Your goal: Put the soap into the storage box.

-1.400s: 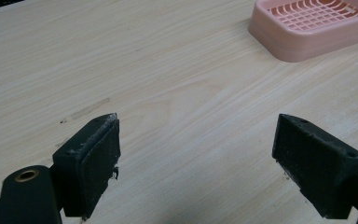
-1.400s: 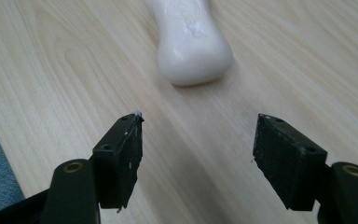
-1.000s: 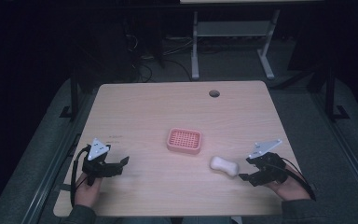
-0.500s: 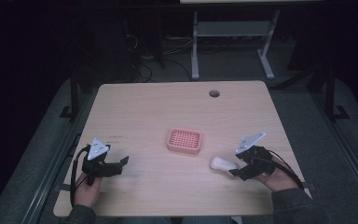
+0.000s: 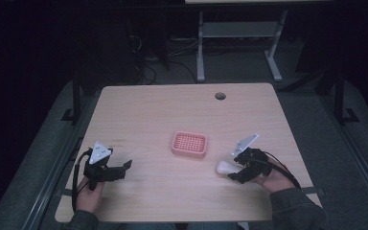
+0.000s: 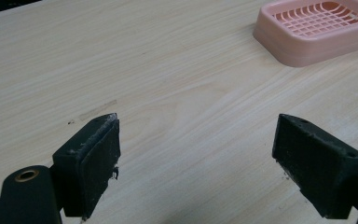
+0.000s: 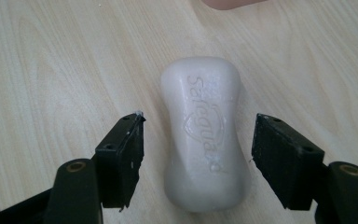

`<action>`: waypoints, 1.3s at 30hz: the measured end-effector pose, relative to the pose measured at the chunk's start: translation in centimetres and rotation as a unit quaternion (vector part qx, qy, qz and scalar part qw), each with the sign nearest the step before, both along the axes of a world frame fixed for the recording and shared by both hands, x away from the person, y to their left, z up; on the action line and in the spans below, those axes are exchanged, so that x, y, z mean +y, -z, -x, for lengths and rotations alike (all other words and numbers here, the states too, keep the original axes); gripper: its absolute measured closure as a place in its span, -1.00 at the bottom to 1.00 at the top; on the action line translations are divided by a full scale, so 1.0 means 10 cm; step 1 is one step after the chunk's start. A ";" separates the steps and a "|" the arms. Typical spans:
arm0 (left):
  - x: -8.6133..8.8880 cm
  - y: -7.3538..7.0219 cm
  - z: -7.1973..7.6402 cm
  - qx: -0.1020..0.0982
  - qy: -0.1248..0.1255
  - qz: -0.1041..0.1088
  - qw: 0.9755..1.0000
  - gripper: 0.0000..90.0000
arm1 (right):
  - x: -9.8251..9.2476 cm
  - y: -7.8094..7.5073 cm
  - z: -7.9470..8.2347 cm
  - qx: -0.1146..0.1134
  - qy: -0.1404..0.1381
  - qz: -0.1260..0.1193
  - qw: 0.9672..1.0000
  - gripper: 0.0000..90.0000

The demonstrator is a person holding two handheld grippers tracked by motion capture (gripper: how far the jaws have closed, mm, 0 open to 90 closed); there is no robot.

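- White soap bar [image 7: 206,135] lies flat on the wooden table [image 5: 148,110], between the right gripper's [image 7: 198,156] wide-apart jaws, untouched.
- Pink soap dish [image 5: 189,144] sits nearby.
- Left gripper [image 6: 198,161] gapes wide over bare wood.

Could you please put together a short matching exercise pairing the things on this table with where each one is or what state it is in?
Column one:
1. soap bar
2. pink soap dish
3. left tongs
4. round hole

Column two:
A. open over bare wood
B. middle of the table
C. near the table's far edge
D. lying between the open right tongs

Pairs: 1-D, 2-B, 3-A, 4-C
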State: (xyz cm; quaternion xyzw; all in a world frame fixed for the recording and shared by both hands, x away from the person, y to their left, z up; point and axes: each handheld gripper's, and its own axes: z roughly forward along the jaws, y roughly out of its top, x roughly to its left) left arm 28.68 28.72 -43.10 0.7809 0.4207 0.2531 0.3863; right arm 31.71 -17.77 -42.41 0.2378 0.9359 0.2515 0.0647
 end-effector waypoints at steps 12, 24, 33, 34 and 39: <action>0.00 0.00 0.00 -0.001 -0.001 0.002 1.000 -0.67 | 0.08 0.09 -0.09 0.015 -0.003 0.026 1.000 -0.20; 0.00 0.00 0.00 -0.001 0.000 0.001 1.000 -0.67 | 0.12 0.16 -0.14 0.027 -0.007 0.044 0.999 -0.05; 0.00 0.00 0.00 0.001 0.000 0.002 1.000 -0.67 | 0.14 0.18 -0.15 0.029 -0.012 0.048 0.998 0.02; 0.00 0.00 0.00 -0.001 0.000 0.001 1.000 -0.67 | 0.14 0.18 -0.15 0.027 -0.013 0.050 0.998 0.03; 0.00 0.00 0.00 0.000 0.000 0.001 1.000 -0.67 | 0.15 0.18 -0.15 0.025 -0.014 0.051 0.998 0.03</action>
